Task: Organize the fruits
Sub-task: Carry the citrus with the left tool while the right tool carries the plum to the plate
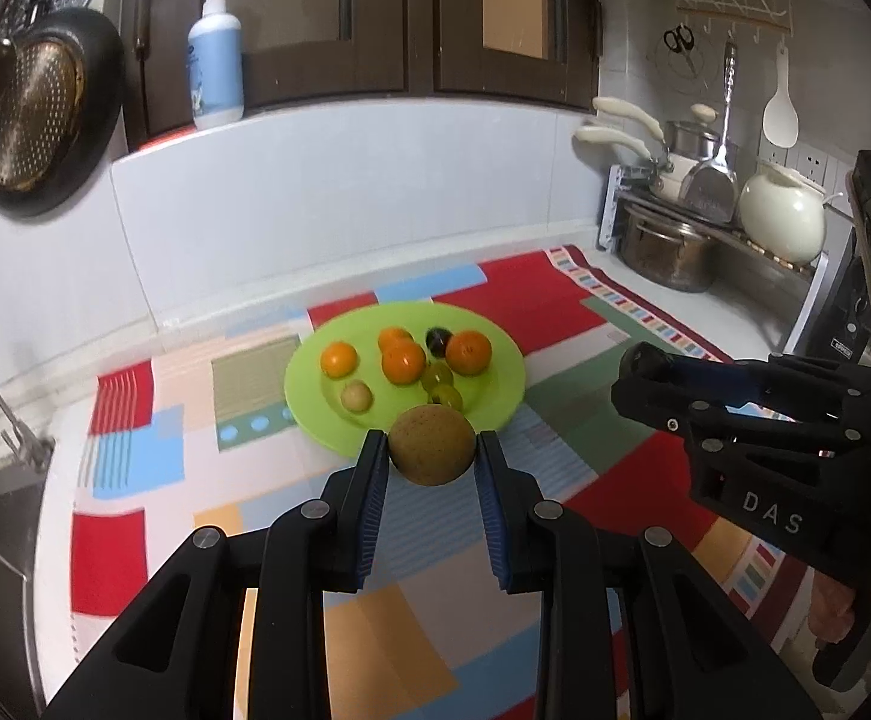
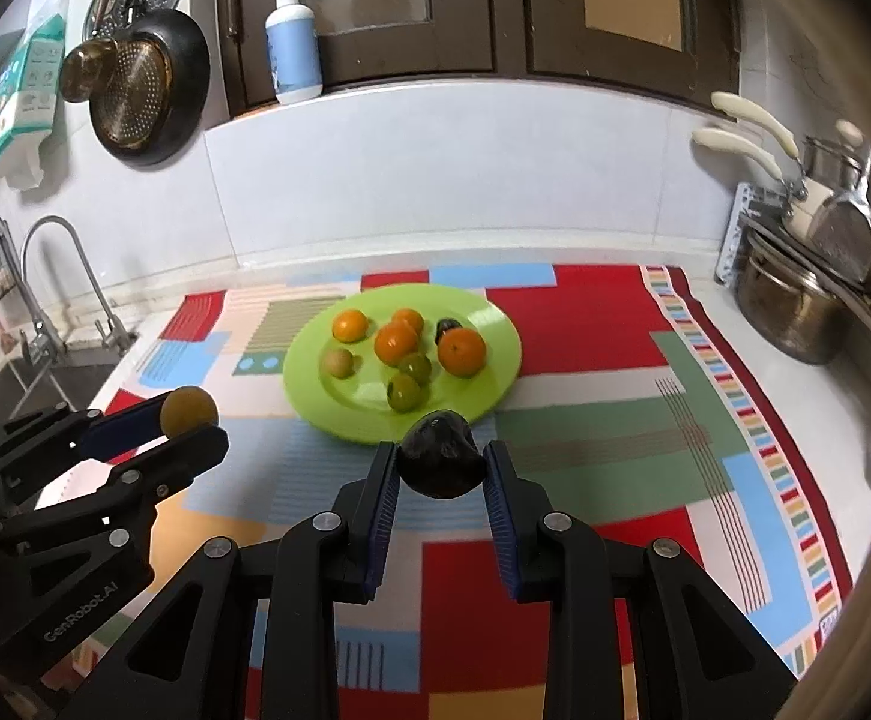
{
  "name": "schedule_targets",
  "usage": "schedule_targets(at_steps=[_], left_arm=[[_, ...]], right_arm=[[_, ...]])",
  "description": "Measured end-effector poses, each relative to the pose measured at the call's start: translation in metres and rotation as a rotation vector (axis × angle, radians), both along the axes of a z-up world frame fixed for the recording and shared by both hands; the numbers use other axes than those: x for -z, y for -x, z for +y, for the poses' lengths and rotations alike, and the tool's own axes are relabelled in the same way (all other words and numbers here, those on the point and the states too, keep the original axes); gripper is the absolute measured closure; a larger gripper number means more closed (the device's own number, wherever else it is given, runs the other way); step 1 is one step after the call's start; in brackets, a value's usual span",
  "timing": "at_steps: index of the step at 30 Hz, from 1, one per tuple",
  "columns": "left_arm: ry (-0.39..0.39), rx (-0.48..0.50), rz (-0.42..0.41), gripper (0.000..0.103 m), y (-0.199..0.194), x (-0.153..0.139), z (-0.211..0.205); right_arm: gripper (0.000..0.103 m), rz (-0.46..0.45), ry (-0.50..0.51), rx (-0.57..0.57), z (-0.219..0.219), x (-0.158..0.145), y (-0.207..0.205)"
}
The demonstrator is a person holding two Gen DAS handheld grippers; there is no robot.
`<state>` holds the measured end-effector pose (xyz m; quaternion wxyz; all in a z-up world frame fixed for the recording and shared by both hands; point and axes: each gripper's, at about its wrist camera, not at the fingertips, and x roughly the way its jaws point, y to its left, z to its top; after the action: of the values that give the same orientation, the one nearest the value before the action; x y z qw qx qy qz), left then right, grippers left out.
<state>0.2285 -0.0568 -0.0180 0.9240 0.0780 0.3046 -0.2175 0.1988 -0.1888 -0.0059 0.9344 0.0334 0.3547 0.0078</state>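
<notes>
A white worktop (image 2: 807,396) carries a colourful patchwork cloth (image 2: 585,420); on the cloth's far middle sits a green plate (image 2: 483,312) of fruit.

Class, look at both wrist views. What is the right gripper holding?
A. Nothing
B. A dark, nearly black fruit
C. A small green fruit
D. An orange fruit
B: in the right wrist view the right gripper is shut on a dark fruit, held in front of the green plate; the oranges lie on the plate.

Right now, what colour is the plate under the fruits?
Bright lime green plate, clearest in the right wrist view.
</notes>
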Motion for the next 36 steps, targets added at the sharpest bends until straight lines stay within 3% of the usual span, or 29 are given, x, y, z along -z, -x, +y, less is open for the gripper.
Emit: schedule_targets(at_steps=[17, 36], left_arm=[[0.002, 0.022, -0.024, 0.074, -0.056, -0.016, 0.002], [-0.012, 0.030, 0.011, 0.074, -0.136, 0.002, -0.012]], right_arm=[[0.073, -0.039, -0.026, -0.040, 0.013, -0.017, -0.055], [0.073, -0.008, -0.017, -0.065, 0.005, 0.000, -0.137]])
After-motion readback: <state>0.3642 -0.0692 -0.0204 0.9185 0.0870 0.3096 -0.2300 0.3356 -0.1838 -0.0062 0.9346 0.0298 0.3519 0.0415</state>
